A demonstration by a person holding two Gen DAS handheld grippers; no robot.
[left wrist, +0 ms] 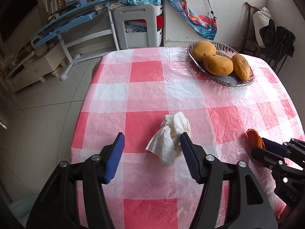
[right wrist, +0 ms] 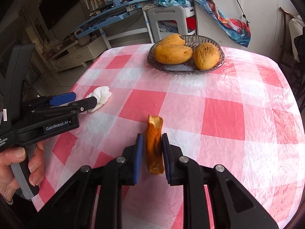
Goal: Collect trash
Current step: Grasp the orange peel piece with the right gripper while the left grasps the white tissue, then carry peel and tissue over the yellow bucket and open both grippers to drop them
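Observation:
A crumpled white tissue [left wrist: 172, 136] lies on the pink checked tablecloth [left wrist: 148, 87]. My left gripper [left wrist: 151, 139] is open, with the tissue just inside and touching its right finger. In the right wrist view the tissue [right wrist: 101, 97] lies at the left gripper's [right wrist: 84, 99] tips. An orange mango peel [right wrist: 154, 143] stands between the fingers of my right gripper [right wrist: 152, 139], which is shut on it, the pads touching both sides. In the left wrist view the peel [left wrist: 254, 136] shows at the right gripper's [left wrist: 264, 143] tips.
A glass bowl [right wrist: 221, 61] with three mangoes [right wrist: 172, 54] stands at the table's far side; it also shows in the left wrist view [left wrist: 222, 46]. Beyond the table are a blue desk [left wrist: 76, 19], a white cart [left wrist: 141, 26] and dark chairs [left wrist: 276, 40].

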